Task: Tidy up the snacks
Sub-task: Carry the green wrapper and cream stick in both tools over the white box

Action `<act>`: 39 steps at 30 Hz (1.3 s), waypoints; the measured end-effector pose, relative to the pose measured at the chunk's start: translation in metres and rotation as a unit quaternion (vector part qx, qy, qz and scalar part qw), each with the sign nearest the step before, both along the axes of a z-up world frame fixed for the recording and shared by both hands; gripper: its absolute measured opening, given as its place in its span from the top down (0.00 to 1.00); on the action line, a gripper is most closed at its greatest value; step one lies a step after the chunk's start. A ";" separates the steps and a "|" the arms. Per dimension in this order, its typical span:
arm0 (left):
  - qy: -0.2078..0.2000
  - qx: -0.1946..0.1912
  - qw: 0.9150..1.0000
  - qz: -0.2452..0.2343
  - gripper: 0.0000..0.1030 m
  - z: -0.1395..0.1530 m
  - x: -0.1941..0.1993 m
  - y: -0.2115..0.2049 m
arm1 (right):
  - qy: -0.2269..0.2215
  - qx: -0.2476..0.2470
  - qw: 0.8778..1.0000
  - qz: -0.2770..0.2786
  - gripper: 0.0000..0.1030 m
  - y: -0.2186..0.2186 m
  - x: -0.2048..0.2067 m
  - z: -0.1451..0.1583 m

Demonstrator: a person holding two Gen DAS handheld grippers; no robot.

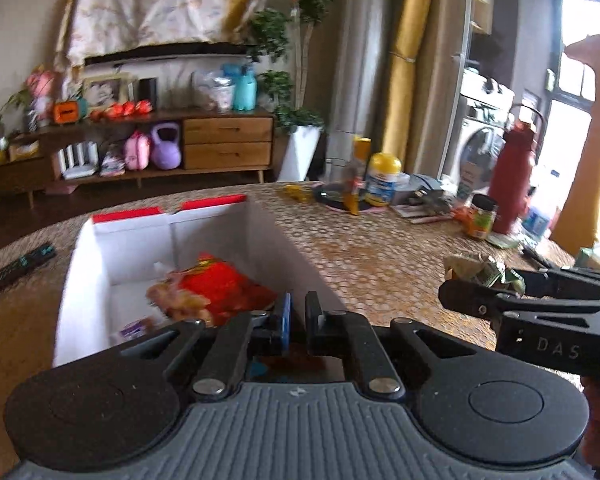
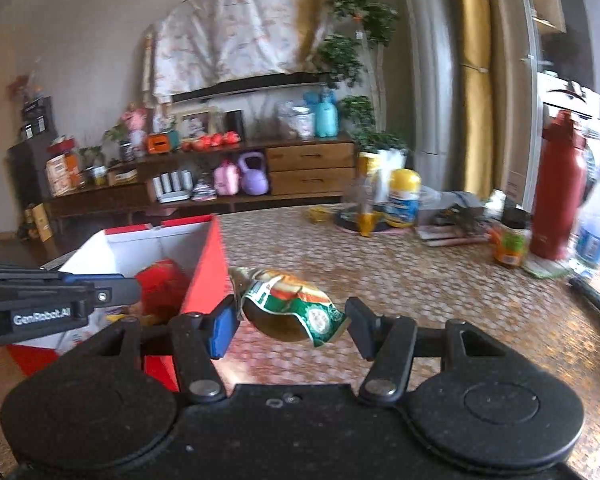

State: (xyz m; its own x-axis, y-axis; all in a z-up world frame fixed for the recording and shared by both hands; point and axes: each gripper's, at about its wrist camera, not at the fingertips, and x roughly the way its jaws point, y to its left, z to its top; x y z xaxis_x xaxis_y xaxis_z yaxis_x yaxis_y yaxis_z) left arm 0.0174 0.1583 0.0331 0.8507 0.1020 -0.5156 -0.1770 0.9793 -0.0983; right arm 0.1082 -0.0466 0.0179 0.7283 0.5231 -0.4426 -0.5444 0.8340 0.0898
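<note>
A box (image 1: 80,248), white inside with red flaps, stands open on the woven tabletop. A red snack bag (image 1: 224,288) lies in it on top of other packets. My left gripper (image 1: 298,314) hovers over the box's near right corner, shut with nothing between its fingers. In the right wrist view my right gripper (image 2: 292,326) is shut on a crumpled green and orange snack packet (image 2: 296,304), held in the air just right of the box's red wall (image 2: 204,272). The left gripper (image 2: 116,290) shows at that view's left edge, above the box.
A red flask (image 2: 560,192), a small black-lidded jar (image 2: 510,240), a yellow-lidded tub (image 2: 402,200) and papers crowd the table's far right. A remote (image 1: 18,266) lies left of the box. Beyond the table stands a wooden sideboard (image 1: 228,142).
</note>
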 end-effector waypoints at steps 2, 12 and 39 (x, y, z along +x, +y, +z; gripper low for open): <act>0.002 0.000 1.000 0.008 0.93 -0.001 -0.003 0.009 | 0.003 0.002 1.000 0.013 0.45 0.013 0.000 0.001; 0.005 -0.013 0.997 -0.076 0.93 -0.007 0.007 -0.035 | 0.006 0.006 1.000 0.020 0.46 0.027 0.003 0.002; 0.138 0.001 0.986 -0.097 0.55 -0.108 0.084 -0.188 | 0.016 0.047 0.991 -0.122 0.45 -0.133 0.025 -0.019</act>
State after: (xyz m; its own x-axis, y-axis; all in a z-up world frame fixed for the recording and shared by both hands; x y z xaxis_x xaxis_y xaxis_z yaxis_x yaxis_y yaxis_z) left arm 0.1012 -0.0294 -0.0748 0.6823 -0.0467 -0.7296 -0.0068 0.9975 -0.0702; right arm 0.1330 -0.1798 -0.0013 0.8247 0.3726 -0.4255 -0.3222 0.9278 0.1880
